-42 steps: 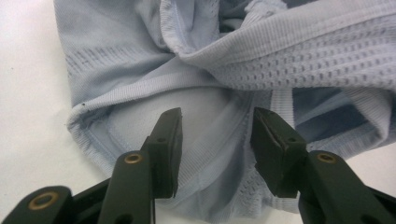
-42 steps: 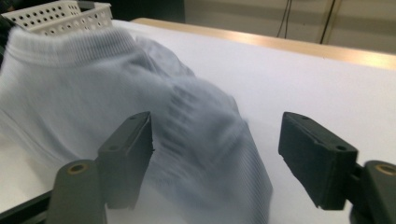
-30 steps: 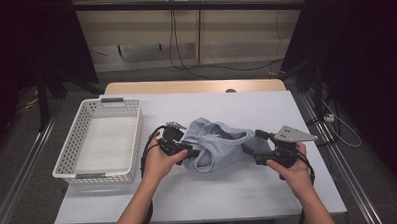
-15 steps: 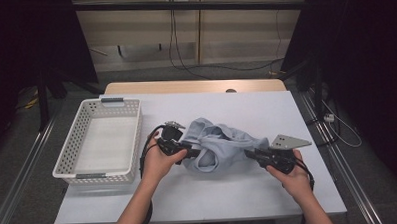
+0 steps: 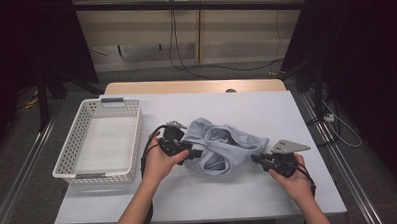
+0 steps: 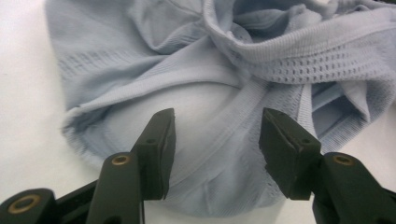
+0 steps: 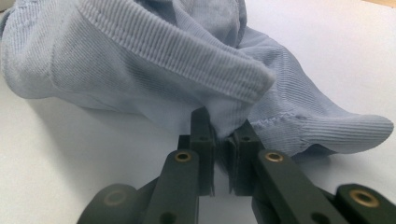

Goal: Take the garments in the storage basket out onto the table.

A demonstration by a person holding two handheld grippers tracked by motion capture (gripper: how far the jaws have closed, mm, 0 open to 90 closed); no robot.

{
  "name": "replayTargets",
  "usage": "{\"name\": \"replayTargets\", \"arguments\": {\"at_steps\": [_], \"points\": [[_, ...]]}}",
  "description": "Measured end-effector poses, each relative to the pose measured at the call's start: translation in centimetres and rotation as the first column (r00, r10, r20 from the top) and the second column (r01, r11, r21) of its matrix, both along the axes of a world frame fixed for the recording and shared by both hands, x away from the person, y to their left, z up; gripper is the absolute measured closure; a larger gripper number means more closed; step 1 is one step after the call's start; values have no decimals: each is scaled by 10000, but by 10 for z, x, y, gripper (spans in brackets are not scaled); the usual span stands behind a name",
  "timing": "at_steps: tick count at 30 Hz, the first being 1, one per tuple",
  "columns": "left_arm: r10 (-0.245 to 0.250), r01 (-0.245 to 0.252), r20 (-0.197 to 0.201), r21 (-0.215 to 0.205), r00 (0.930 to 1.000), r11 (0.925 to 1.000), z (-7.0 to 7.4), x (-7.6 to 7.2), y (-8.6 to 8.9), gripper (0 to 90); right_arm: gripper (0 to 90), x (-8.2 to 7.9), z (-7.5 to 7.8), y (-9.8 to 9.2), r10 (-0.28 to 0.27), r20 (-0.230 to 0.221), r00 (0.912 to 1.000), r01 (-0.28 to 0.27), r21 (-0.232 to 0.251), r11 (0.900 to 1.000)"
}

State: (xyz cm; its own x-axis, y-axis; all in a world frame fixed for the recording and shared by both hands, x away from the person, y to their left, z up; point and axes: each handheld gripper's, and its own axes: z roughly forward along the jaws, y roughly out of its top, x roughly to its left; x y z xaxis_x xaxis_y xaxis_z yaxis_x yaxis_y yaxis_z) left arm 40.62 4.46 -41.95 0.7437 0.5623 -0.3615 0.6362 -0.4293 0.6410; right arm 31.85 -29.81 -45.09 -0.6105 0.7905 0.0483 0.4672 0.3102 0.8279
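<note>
White perforated basket (image 5: 98,140) sat at the left of the white surface (image 5: 199,197), apart from the cloth. Just right of it the left hand (image 5: 158,163) held the left gripper (image 5: 197,154), pointed right at the near-left edge of the light blue garment (image 5: 223,148). In the left gripper view its fingers (image 6: 159,140) stood spread, having just been opening, with a ribbed hem of the garment (image 6: 224,135) lying between them; pads did not press on the cloth (gap visible on both sides). The garment lay crumpled at mid-surface, bunched in folds, mesh-patterned band across its upper part in that view. Further right, the right gripper (image 5: 254,158) met the garment's near-right corner, held by the right hand (image 5: 294,176), grey three-cornered plate (image 5: 289,146) on top. In the right gripper view the right gripper (image 7: 222,140) had its fingers (image 7: 201,135) pressed nearly together, pinching a fold of the garment (image 7: 140,60) just under a ribbed hem; that corner was pulled up off the surface (image 7: 70,154), shadow beneath. A ribbed cuff end stuck out to the right in that view, resting on the surface. Cables trailed from both grippers toward the person
</note>
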Motion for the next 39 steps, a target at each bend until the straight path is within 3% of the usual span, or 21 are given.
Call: {"name": "replayTargets", "arguments": {"at_steps": [14, 19, 25, 28, 32, 35, 39], "points": [[-627, 622, 133, 326, 9979, 9975, -14, 0, -17, 527, 823, 0, -4, 1, -56, -208, 9998, 58, 88, 9999], [-961, 955, 57, 692, 9954, 9930, -17, -2, -25, 601, 821, -1, -4, 1, -125, -248, 9996, 127, 61, 9999], [-1223, 1235, -204, 754, 9923, 9895, -19, -4, -30, 793, 818, -1, -5, 1, -181, -291, 9994, 183, 45, 9998], [-1184, 1201, -277, 699, 9926, 9903, -17, -3, -27, 846, 820, -1, -5, 1, -178, -250, 9995, 178, -2, 9998], [-619, 624, -166, 340, 9979, 9975, -6, 0, -15, 875, 834, 0, 0, -2, -257, -58, 9997, 256, -127, 9996], [-179, 179, -13, -39, 9998, 9998, 2, 2, -3, 879, 841, -1, 6, -7, -466, 403, 9981, 485, -458, 9978], [117, -119, -38, -511, 9999, 9986, 7, 5, 11, 881, 847, 1, 6, -15, -976, 533, 9938, 1007, -585, 9932]]}}
